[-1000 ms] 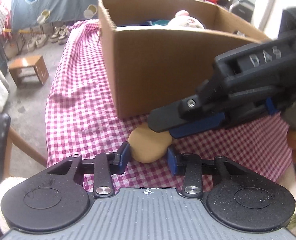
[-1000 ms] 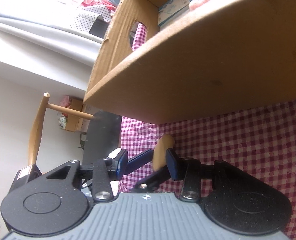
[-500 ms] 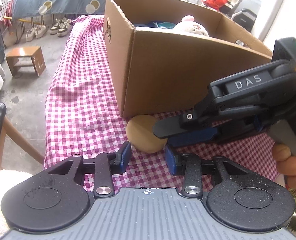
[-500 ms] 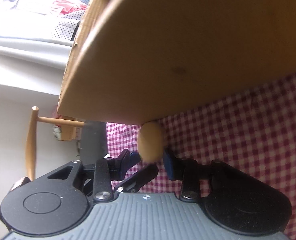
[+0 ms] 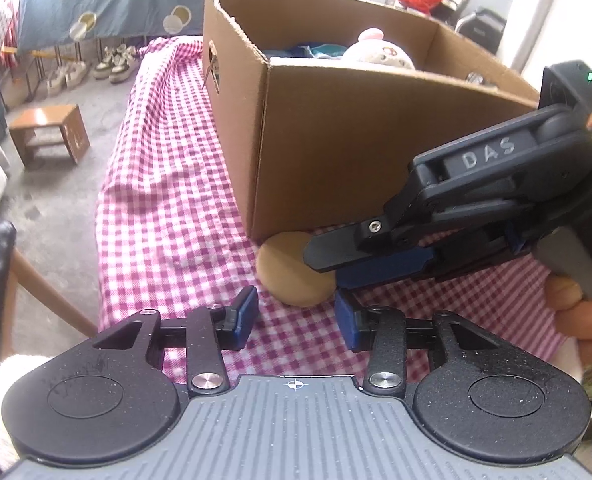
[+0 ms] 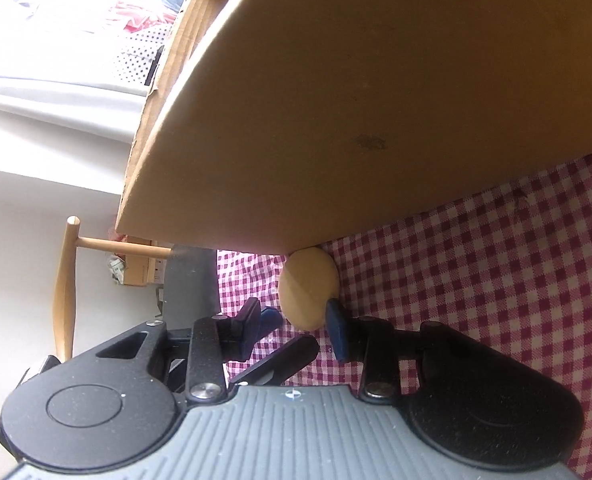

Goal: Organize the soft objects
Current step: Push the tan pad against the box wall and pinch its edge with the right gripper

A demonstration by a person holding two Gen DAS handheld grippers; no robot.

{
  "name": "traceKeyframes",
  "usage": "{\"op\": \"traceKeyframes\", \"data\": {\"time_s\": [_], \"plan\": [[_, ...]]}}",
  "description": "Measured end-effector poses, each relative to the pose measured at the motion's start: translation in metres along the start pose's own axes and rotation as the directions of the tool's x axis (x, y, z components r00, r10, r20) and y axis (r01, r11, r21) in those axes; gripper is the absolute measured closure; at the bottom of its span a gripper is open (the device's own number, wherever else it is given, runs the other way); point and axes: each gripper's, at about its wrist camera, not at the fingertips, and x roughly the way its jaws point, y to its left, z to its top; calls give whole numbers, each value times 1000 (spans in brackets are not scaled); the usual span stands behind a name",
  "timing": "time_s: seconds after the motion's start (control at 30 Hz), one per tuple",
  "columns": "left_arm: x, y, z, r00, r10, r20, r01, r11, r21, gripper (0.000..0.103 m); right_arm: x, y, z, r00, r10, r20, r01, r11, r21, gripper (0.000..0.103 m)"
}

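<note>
A round tan soft pad point(image 5: 286, 272) lies on the red-checked tablecloth point(image 5: 168, 216) against the near corner of a cardboard box point(image 5: 335, 152). My left gripper point(image 5: 296, 314) is open, just short of the pad. My right gripper point(image 6: 294, 328) is open and comes in from the right, tilted on its side; its fingers point(image 5: 343, 248) lie over the pad's right part. In the right wrist view the pad point(image 6: 305, 288) sits just ahead of the jaws, touching the right fingertip. The box holds a white plush toy point(image 5: 375, 50) and blue items.
The tablecloth's left edge drops to a concrete floor with a small wooden stool point(image 5: 50, 132) and shoes. A wooden chair point(image 6: 66, 280) stands by the table's near corner. The box wall point(image 6: 355, 100) stands right behind the pad.
Both grippers have drawn back a little from the pad, which has come out from between the left jaws. The right gripper has turned and slid closer to the box wall.
</note>
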Motion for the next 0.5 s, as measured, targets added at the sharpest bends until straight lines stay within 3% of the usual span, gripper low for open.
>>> {"op": "traceKeyframes", "data": {"time_s": [0.27, 0.5], "plan": [[7, -9, 5, 999, 48, -4, -47, 994, 97, 57, -9, -5, -1, 998, 61, 30, -62, 998, 8, 65], [10, -11, 7, 998, 56, 0, -55, 994, 96, 58, -12, -1, 3, 995, 79, 52, -80, 997, 5, 65]]}}
